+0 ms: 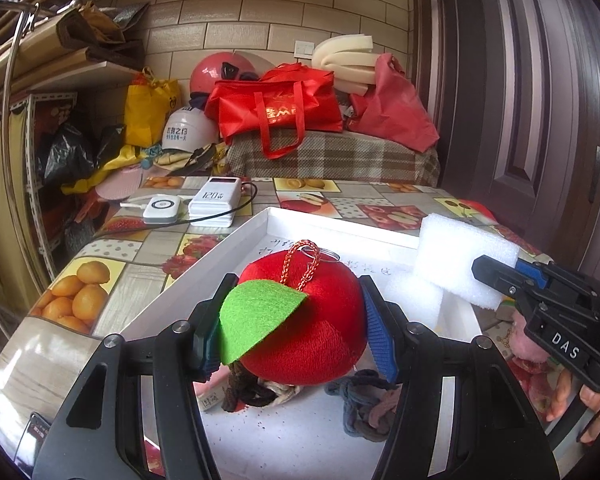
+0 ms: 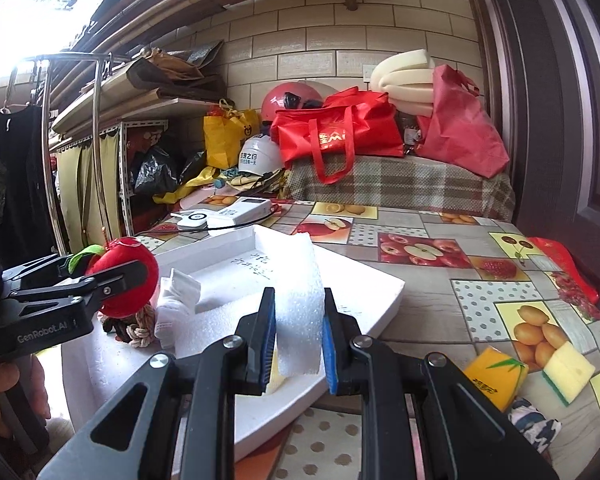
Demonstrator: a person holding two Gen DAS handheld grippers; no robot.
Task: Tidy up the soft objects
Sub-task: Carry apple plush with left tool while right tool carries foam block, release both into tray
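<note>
My left gripper (image 1: 296, 320) is shut on a red plush apple (image 1: 300, 320) with a green felt leaf, held just above the white tray (image 1: 260, 220). The apple also shows in the right wrist view (image 2: 128, 276). My right gripper (image 2: 298, 340) is shut on a white foam block (image 2: 300, 300) over the tray's right part; the block also shows in the left wrist view (image 1: 464, 256). In the tray lie a brown knotted rope (image 1: 256, 392), a grey-blue knotted cloth (image 1: 368, 408), a folded white cloth (image 2: 176, 304) and another foam piece (image 1: 416, 300).
The tray sits on a fruit-print tablecloth (image 2: 460, 272). A yellow sponge (image 2: 568, 372), an orange packet (image 2: 496, 376) and a patterned cloth (image 2: 536, 424) lie right of the tray. Power banks (image 1: 216, 202) with a cable lie behind it. Bags and helmets crowd the back.
</note>
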